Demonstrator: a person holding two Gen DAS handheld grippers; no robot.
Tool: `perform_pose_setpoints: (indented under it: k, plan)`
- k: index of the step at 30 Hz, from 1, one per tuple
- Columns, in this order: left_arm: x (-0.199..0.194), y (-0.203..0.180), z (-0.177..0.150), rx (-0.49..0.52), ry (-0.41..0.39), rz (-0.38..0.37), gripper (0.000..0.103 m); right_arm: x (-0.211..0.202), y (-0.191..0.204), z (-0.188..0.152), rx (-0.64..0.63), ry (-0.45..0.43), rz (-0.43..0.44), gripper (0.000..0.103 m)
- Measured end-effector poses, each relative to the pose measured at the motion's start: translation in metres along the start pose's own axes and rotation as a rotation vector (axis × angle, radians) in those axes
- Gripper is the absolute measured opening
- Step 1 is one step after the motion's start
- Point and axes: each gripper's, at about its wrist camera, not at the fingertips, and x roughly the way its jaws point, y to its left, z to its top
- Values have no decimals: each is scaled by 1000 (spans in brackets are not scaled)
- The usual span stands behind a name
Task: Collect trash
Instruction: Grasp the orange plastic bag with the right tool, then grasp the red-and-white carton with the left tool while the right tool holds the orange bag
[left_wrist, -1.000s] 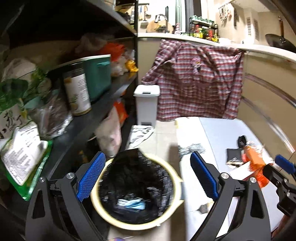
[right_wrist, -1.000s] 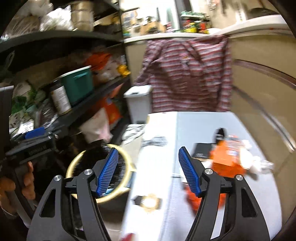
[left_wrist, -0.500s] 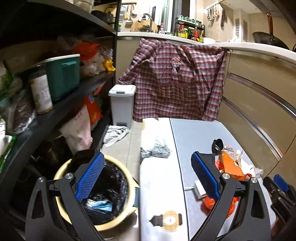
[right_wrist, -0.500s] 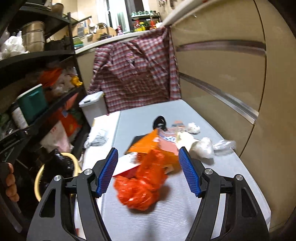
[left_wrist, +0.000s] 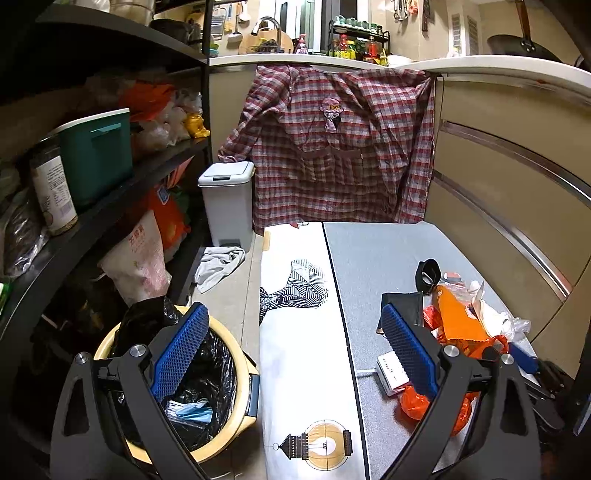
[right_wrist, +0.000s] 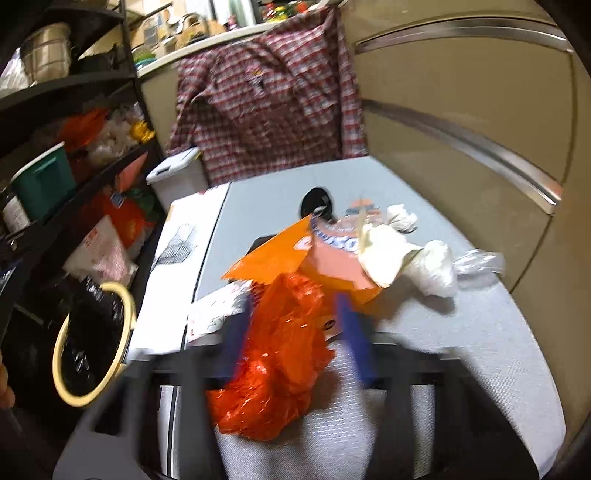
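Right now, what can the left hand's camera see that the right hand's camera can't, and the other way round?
Only the left wrist view looks into the lined bin, showing a blue mask at the bottom, and it shows the grey rag on the floor. Only the right wrist view shows the white crumpled wrappers and the right gripper straddling the orange plastic bag. Both show the plaid shirt, the white pedal bin and the orange trash on the table.
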Motion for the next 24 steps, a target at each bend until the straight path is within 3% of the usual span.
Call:
perform_pose_setpoints:
  k: [3,9,12,16,24]
  plan:
    - [1,-4,1,7,0,-6,92,-9,3,0,-26,-19,-1,7]
    - [0,-14,-5,53,-22,-53,92,-66,-7,10,-14,-140,-1,6]
    - [0,-21,-11,86,-41,-106,92,-92,-16,16,-6,-216,-18,6]
    - [10,-39,-27,160,-71,-189,92,-106,-29,24,29,-248,-24,6]
    - [69,-69,-59,233,88,-307,92,-109,-56,32,120,-234,-21,6]
